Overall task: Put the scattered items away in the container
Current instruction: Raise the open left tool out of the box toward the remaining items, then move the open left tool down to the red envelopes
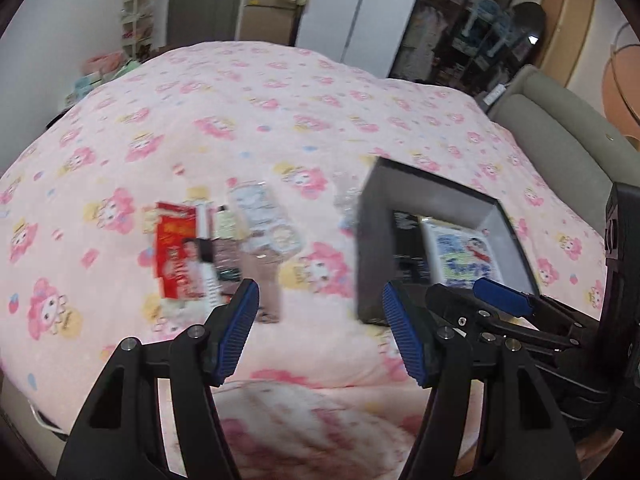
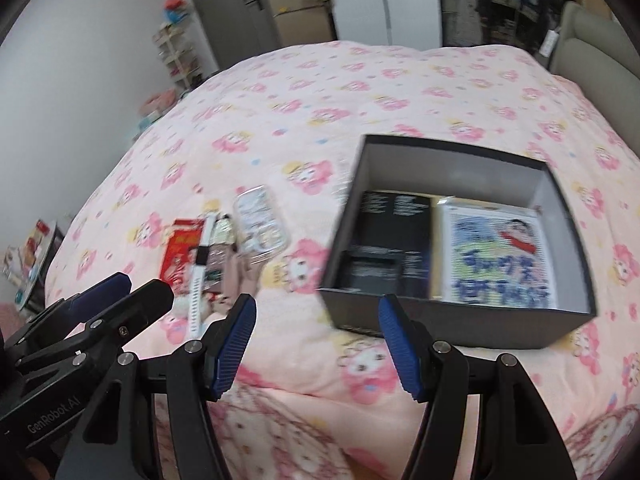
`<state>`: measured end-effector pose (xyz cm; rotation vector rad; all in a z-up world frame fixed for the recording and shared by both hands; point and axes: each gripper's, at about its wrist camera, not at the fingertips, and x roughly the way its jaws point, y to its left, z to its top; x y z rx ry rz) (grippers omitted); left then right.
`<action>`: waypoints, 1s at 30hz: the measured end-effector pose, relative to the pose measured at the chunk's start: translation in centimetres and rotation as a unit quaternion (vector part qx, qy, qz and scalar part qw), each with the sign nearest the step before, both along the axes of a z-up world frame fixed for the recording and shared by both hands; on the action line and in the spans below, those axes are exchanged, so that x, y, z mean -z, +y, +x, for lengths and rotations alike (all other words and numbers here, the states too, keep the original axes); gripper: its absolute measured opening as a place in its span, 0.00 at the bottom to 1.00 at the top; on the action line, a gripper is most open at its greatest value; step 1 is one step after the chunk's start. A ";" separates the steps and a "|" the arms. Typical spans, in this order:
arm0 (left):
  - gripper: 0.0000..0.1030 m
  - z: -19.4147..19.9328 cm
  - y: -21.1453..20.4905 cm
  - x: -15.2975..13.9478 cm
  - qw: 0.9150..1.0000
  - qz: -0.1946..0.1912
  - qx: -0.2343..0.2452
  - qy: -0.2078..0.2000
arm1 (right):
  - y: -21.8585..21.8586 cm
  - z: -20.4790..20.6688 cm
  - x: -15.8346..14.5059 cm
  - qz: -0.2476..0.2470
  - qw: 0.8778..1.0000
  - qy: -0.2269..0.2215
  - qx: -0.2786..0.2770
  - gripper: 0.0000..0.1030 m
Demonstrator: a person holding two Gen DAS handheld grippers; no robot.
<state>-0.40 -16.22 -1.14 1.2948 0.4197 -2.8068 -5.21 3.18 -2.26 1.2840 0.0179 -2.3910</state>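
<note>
A black open box (image 2: 440, 322) sits on the pink quilt, holding a black booklet (image 2: 392, 240) and a cartoon picture pack (image 2: 496, 256). Left of it lie several loose items: a red packet (image 2: 180, 252), a white watch strap (image 2: 199, 276) and a clear cartoon case (image 2: 260, 224). The left wrist view shows the same red packet (image 1: 176, 248), clear case (image 1: 264, 216) and box (image 1: 372, 240). My left gripper (image 1: 318, 300) hovers open and empty between the pile and the box. My right gripper (image 2: 316, 304) is open and empty at the box's near left corner. Both views are motion-blurred.
The bed's pink cartoon quilt (image 1: 280, 112) fills both views. A grey padded headboard (image 1: 560, 132) runs along the right. A dark glass cabinet (image 1: 460, 20), a white shelf rack (image 2: 176, 56) and cartons stand beyond the bed. Boxes (image 2: 32, 256) lie on the floor at left.
</note>
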 end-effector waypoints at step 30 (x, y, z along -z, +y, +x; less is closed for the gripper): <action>0.38 -5.4 -17.1 12.2 0.985 0.124 -0.116 -0.041 | -17.5 -5.5 12.5 -0.010 0.965 -0.180 -0.188 0.54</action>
